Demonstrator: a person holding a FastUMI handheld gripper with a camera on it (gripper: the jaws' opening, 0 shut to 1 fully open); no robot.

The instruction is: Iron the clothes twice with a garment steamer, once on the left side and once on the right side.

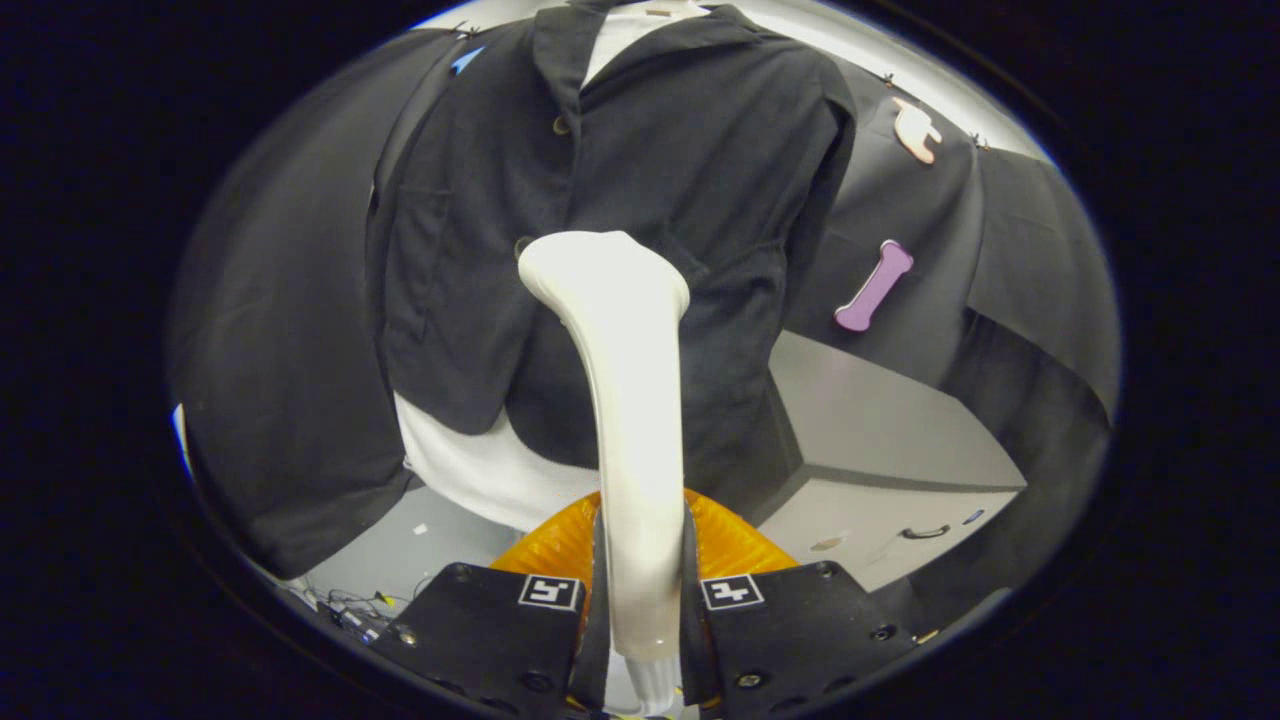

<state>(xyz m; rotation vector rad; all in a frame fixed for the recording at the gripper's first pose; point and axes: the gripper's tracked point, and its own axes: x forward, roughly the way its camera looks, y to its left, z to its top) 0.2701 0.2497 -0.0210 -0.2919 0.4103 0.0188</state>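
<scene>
A white garment steamer (630, 400) stands upright between the fingers, its handle pressed from both sides by my gripper (641, 590), which is shut on it. The steamer's wide head sits at the middle of a dark jacket (680, 180) that hangs over a white shirt (480, 470). The head lies near the jacket's front opening, at about waist height; I cannot tell whether it touches the cloth. The white shirt shows at the collar and below the jacket's hem.
A grey cabinet (880, 440) with a dark handle stands to the right, behind the jacket's lower part. Cables (350, 610) lie on the grey floor to the lower left. An orange cover (730, 545) sits just behind the fingers.
</scene>
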